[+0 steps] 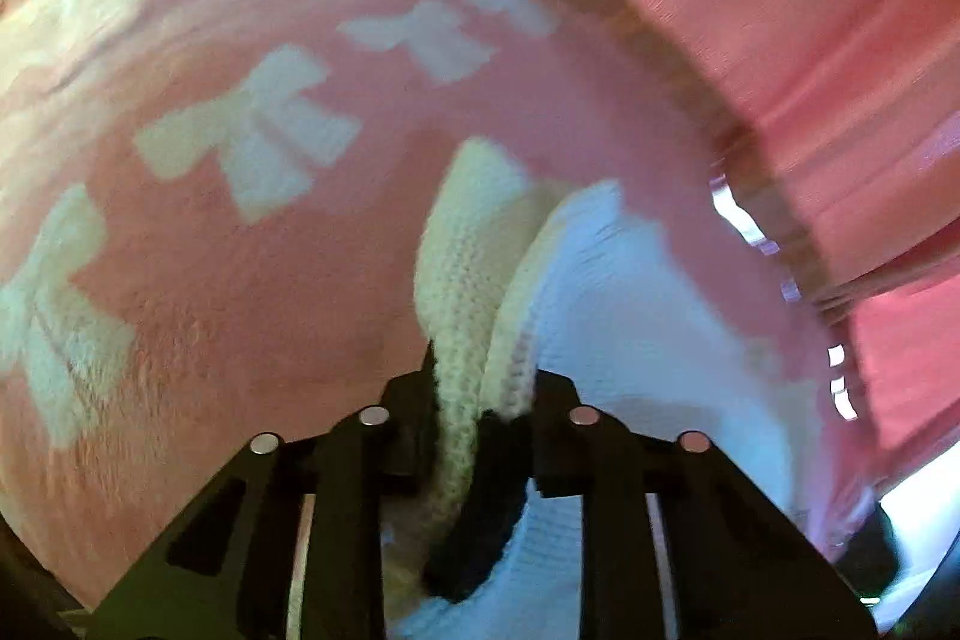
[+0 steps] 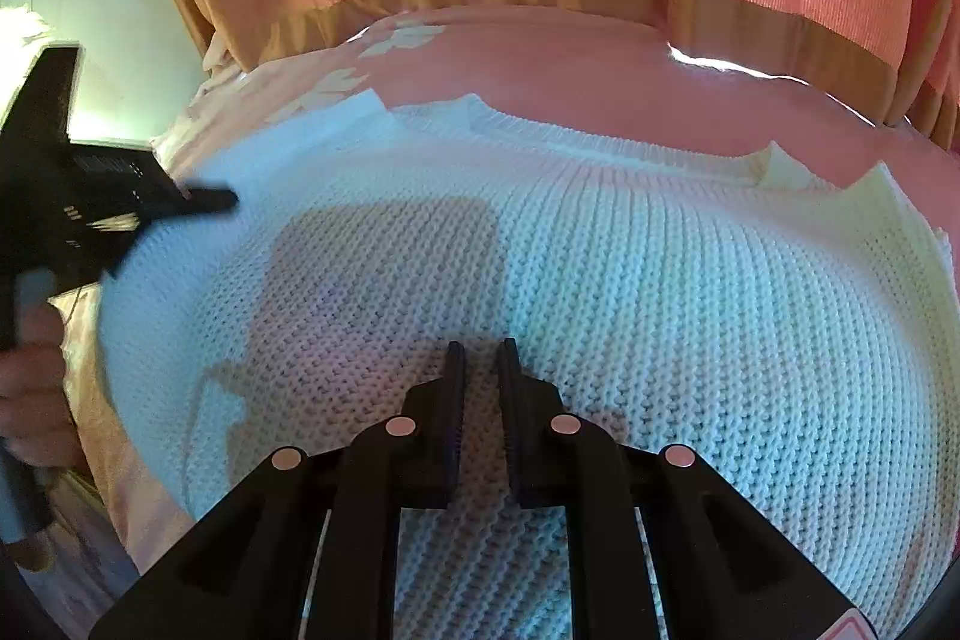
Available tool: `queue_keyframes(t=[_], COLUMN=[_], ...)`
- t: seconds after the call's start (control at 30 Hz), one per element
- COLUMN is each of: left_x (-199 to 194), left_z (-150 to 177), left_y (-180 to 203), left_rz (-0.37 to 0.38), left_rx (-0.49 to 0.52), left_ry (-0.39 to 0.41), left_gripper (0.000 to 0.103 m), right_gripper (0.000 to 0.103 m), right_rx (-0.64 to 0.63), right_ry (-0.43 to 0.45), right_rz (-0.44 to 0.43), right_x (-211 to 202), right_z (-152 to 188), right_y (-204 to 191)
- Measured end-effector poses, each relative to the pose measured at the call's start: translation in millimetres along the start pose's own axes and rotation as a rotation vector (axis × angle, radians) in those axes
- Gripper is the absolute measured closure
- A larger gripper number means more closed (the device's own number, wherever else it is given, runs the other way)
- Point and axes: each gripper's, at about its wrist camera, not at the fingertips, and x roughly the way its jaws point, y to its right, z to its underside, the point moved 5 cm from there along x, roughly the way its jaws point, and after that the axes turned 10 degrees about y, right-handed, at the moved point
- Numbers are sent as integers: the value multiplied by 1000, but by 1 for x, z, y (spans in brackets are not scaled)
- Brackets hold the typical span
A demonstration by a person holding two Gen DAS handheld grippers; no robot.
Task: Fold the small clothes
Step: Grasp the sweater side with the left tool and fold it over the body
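While motion blur smears the pink blanket (image 1: 198,280), the left gripper (image 1: 480,394) pinches the white sweater (image 1: 462,268); right gripper (image 2: 480,358) fingers nearly closed, empty.

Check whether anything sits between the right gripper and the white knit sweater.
Nothing visible does. The right gripper hangs directly over the white knit sweater, spread on the pink bow-patterned blanket. The left gripper meets the sweater's far left edge, well aside.
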Motion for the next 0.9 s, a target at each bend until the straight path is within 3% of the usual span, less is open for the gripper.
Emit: queue_keyframes(t=[0.17,0.3,0.47,0.57,0.63,0.7,0.77,0.83,0.9], left_x=[-44,-53,-28,-2,0,-13,-43,-68,-82], left_z=[-6,9,50,93,114,122,119,117,123], left_y=[68,134,192,209,211,208,197,182,164], left_rz=[159,244,267,243,252,267,246,251,204], left_rx=[50,144,281,395,427,450,483,491,534], left_ry=[60,60,-13,-87,-126,-108,-20,76,135], left_gripper=[84,84,84,78,76,62,20,17,16], right_gripper=[92,92,90,90,84,73,60,51,43], right_rx=[20,37,17,59,104,146,171,178,178], right_ry=[5,72,130,137,144,153,171,191,203], right_rz=[-18,-20,81,156,193,189,162,114,63], right_x=[-3,-33,-94,-121,-136,-149,-158,-163,-165], right_z=[0,-4,7,22,33,41,44,42,42], right_y=[3,12,56,97,125,143,150,148,138])
